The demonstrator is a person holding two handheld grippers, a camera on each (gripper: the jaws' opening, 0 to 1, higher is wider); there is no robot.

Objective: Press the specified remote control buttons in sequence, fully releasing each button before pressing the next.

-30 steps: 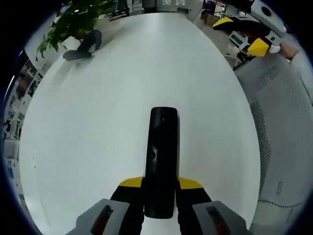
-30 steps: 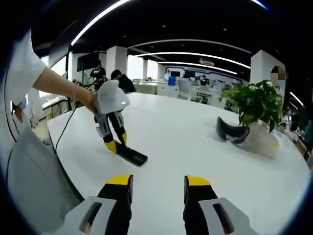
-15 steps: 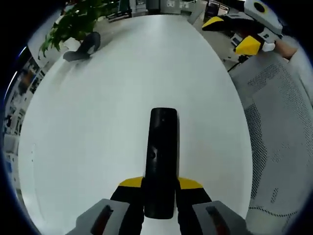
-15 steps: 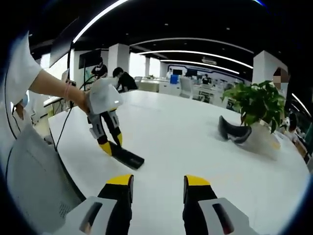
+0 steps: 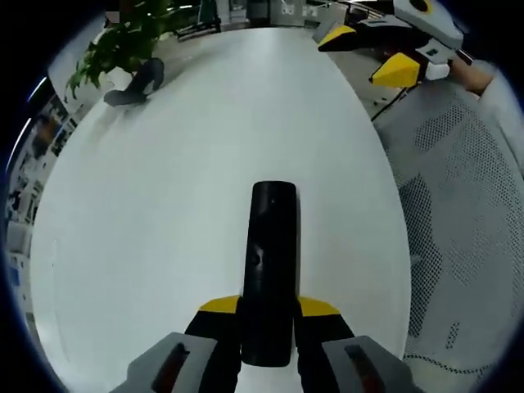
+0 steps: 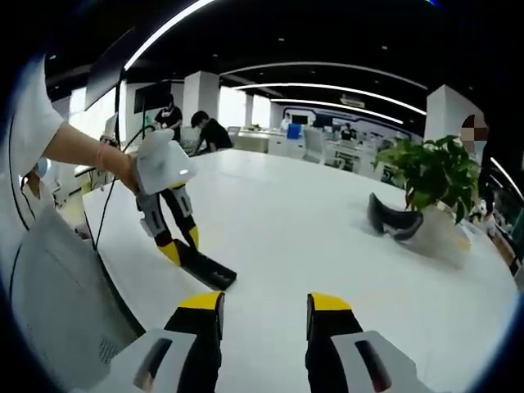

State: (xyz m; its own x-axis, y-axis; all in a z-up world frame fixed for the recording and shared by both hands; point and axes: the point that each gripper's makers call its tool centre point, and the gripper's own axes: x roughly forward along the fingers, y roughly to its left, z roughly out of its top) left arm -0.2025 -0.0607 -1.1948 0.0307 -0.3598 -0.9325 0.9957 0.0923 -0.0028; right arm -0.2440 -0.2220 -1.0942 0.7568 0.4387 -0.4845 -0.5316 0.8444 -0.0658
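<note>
The left gripper (image 5: 268, 315) is clenched on the near end of a black remote control (image 5: 271, 262), its yellow-tipped jaws pressing each side. The remote points away over the white table (image 5: 164, 205), and in the right gripper view its far end seems to rest on the tabletop, though that is hard to judge. There the left gripper (image 6: 178, 246) hangs from a person's hand (image 6: 123, 172), remote (image 6: 203, 268) slanting down to the right. The right gripper (image 6: 264, 307) is released, jaws apart above bare table (image 6: 278, 221); in the left gripper view it (image 5: 368, 53) hovers at the far right. A potted plant (image 6: 430, 172) and a dark curved object (image 6: 393, 219) stand far across the table.
</note>
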